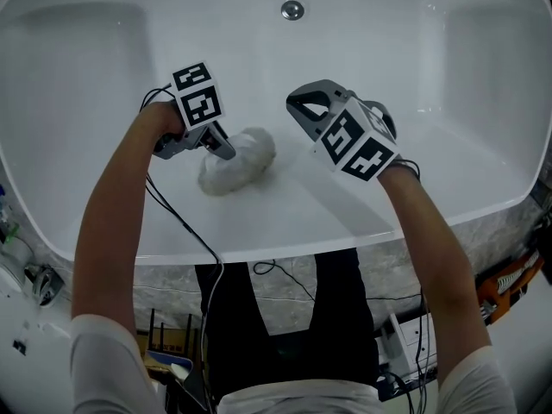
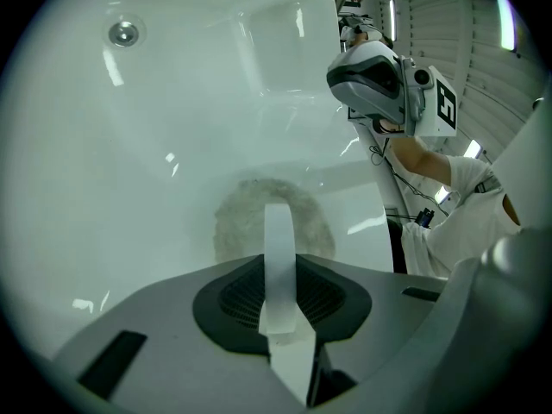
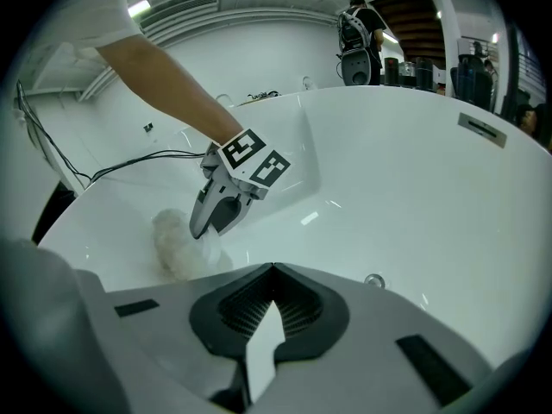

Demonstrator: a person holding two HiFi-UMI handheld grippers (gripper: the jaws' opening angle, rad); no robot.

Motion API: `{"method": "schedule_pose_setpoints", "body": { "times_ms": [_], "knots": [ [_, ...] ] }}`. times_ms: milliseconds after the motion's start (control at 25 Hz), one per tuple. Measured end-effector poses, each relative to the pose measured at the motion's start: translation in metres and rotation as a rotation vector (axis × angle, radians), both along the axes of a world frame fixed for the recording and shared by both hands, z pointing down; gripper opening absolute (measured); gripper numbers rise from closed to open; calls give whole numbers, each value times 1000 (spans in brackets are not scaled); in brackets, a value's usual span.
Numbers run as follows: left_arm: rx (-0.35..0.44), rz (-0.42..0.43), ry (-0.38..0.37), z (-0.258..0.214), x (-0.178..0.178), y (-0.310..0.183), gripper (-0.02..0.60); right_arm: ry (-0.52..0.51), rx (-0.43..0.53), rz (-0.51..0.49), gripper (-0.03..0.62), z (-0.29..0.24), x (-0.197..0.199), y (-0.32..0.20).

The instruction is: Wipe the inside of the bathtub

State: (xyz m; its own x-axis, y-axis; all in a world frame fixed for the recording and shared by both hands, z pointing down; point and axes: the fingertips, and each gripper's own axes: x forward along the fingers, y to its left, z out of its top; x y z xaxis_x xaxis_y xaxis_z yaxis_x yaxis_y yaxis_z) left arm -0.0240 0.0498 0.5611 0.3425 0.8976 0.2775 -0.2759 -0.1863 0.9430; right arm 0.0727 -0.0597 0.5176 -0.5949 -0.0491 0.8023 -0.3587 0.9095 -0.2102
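The white bathtub (image 1: 405, 67) fills the head view, its drain (image 1: 292, 9) at the far side. A crumpled white cloth (image 1: 240, 160) lies on the near inner wall. My left gripper (image 1: 226, 151) is shut on the cloth's left end and presses it to the tub. The left gripper view has the cloth (image 2: 237, 218) bunched round the closed tips of my left gripper (image 2: 278, 210). My right gripper (image 1: 295, 104) hovers shut and holds nothing, just right of the cloth. The right gripper view looks past the right gripper (image 3: 274, 267) to the left gripper (image 3: 200, 229) on the cloth (image 3: 177, 248).
The tub's near rim (image 1: 285, 240) runs under both forearms, with a grey stone surround below. A black cable (image 1: 185, 227) trails from the left gripper over the rim. Orange tools (image 1: 509, 279) lie outside at right. A person (image 3: 354, 15) stands far behind the tub.
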Motion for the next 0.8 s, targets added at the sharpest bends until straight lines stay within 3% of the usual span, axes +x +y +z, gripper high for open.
{"method": "schedule_pose_setpoints", "body": {
  "times_ms": [360,800],
  "knots": [
    [-8,-5,-32,-5,1,-2,86,-12,-7,-30,20,0,6,0],
    [-8,-46,-32,-11,3,-6,86,-70,-40,-49,20,0,-15,18]
  ]
}}
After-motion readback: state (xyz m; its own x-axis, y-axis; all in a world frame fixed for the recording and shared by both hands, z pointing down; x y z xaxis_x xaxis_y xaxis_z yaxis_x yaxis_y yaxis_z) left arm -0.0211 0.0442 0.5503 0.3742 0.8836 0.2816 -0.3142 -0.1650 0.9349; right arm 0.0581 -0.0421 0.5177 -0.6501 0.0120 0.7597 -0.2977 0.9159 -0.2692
